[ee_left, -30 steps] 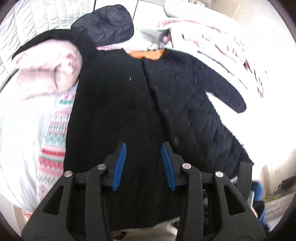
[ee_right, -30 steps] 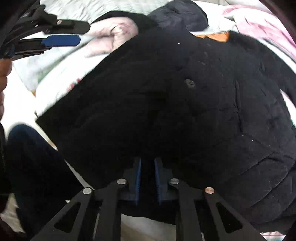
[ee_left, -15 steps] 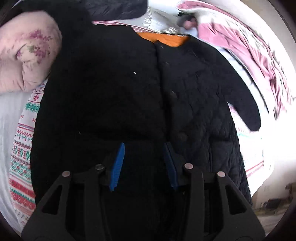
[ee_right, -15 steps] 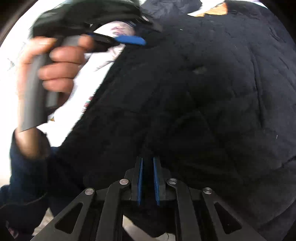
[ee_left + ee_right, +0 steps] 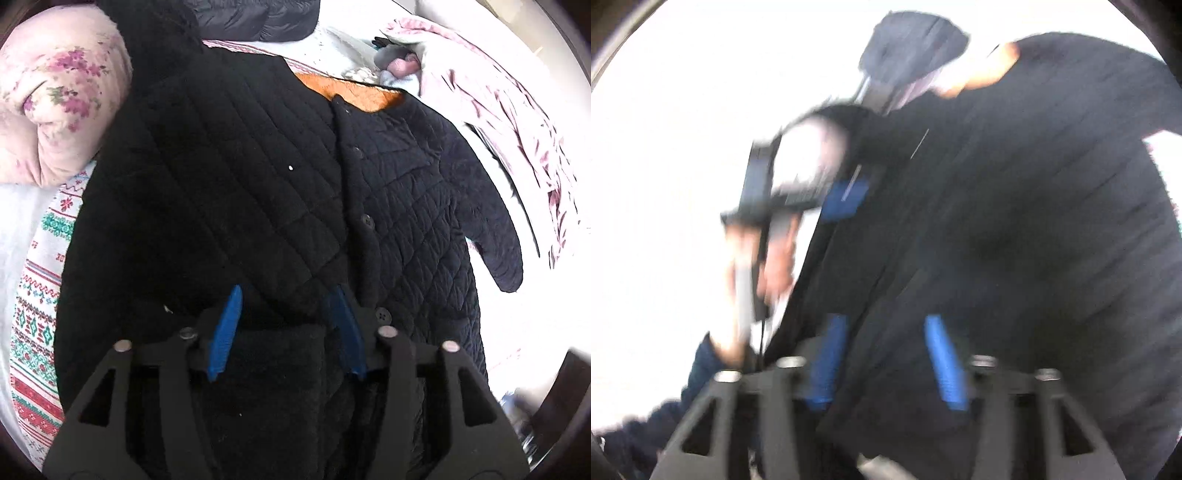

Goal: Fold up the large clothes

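While the bed [image 5: 22,221] carries it, the black quilted coat [image 5: 229,192] lies spread flat, one side folded over its middle, the other sleeve [image 5: 495,236] out to the side. A floral pillow [image 5: 55,96] touches its shoulder. My left fingers [image 5: 288,325] have just been widening, half apart over the coat's hem. My right fingers [image 5: 886,363] have just sprung wide, gripping nothing, coat blurred beneath.
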`<state>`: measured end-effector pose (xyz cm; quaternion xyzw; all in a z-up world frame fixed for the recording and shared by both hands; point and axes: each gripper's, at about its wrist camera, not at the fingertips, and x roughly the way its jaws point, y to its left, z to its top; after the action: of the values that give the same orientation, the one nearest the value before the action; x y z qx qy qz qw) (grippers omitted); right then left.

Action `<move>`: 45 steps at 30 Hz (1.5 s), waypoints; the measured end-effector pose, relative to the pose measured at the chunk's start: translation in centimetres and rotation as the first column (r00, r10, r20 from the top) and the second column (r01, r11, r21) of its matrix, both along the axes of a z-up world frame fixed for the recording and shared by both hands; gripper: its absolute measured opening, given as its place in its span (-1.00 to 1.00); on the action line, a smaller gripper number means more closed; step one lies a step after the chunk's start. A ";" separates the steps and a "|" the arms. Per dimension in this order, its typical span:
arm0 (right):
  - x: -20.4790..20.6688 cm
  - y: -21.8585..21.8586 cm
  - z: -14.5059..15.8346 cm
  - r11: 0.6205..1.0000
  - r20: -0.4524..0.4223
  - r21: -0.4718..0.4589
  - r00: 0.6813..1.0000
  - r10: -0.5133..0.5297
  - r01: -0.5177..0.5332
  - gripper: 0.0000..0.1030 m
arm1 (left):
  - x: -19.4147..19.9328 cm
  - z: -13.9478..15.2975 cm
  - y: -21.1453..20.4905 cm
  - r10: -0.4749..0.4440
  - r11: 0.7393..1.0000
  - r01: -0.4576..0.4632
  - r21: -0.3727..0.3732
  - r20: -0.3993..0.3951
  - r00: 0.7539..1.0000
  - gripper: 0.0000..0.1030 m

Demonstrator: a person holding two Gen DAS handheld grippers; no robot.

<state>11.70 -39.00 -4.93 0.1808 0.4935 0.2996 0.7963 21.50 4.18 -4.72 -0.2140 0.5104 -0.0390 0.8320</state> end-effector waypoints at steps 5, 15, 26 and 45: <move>7.2 -16.2 -3.2 0.834 -0.038 0.026 0.834 -0.550 0.551 0.62 | 0.4 -0.1 0.6 0.050 0.999 -0.050 -0.017 -0.005 0.999 0.28; 12.6 -28.2 -10.3 0.526 -0.139 0.018 0.523 -0.841 0.850 0.62 | 0.1 -0.2 1.1 0.163 0.983 -0.167 0.074 0.054 0.985 0.52; 19.4 -29.5 -9.4 0.407 -0.095 0.113 0.418 -0.904 0.906 -0.03 | 0.7 -0.7 0.8 0.130 0.991 -0.131 0.035 0.032 0.991 0.51; 18.9 -10.0 12.3 0.664 0.608 0.024 0.516 -0.603 0.747 -0.75 | 0.1 1.0 3.3 0.177 0.984 -0.179 0.017 0.071 0.982 0.51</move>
<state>30.64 -48.99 7.34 0.1636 0.1540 -0.0595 0.9726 21.60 7.52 -3.76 -0.2476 0.4606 0.0340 0.8517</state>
